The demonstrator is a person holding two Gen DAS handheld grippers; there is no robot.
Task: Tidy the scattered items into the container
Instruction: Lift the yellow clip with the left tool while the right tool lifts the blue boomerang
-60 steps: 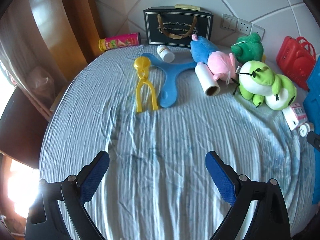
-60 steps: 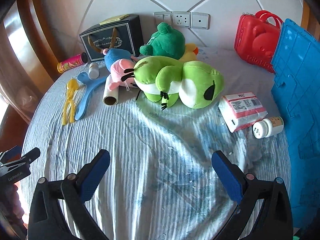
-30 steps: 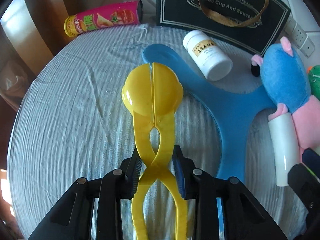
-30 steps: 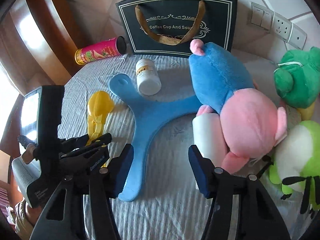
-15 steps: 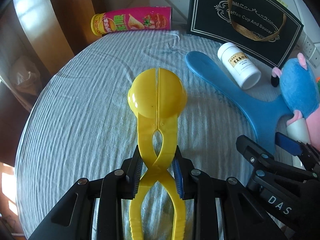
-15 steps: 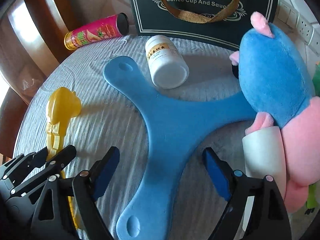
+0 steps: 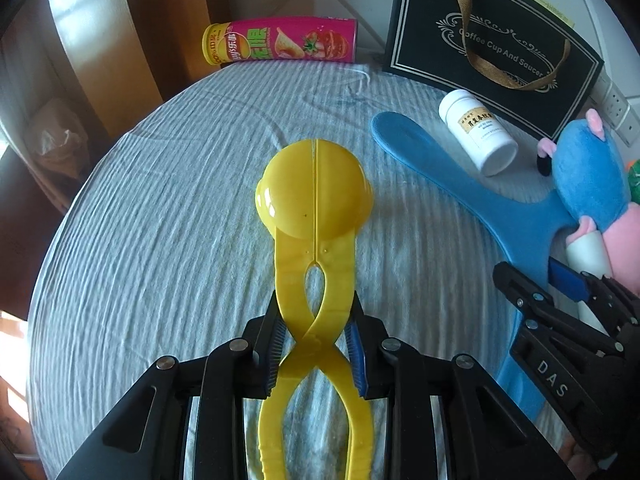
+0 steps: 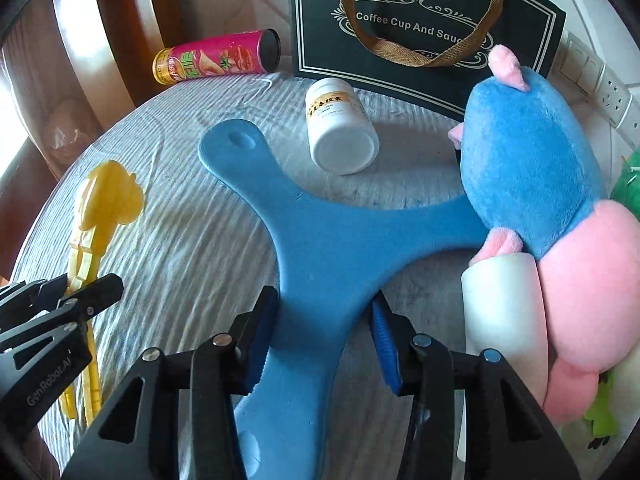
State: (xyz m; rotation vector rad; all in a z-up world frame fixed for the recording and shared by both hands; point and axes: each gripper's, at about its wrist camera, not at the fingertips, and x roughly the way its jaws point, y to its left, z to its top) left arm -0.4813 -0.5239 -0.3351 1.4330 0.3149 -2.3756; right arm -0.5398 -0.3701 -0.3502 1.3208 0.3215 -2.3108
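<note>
The yellow plastic ball-headed tongs [image 7: 316, 240] are pinched at the crossing by the left gripper [image 7: 316, 350]. The blue three-armed flat plastic boomerang [image 8: 320, 240] is straddled by the closing right gripper [image 8: 324, 336], its near arm running lengthwise between the jaws, right of the tongs.

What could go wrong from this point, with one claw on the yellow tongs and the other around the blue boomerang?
1. The right claw is closing on one arm of the blue boomerang, whose far arm runs under the blue and pink plush; lifting may drag the plush.
2. The white bottle lies right beside the boomerang and could roll when it moves.
3. The left claw pinches the yellow tongs only at the narrow crossing, so they may pivot.
</note>
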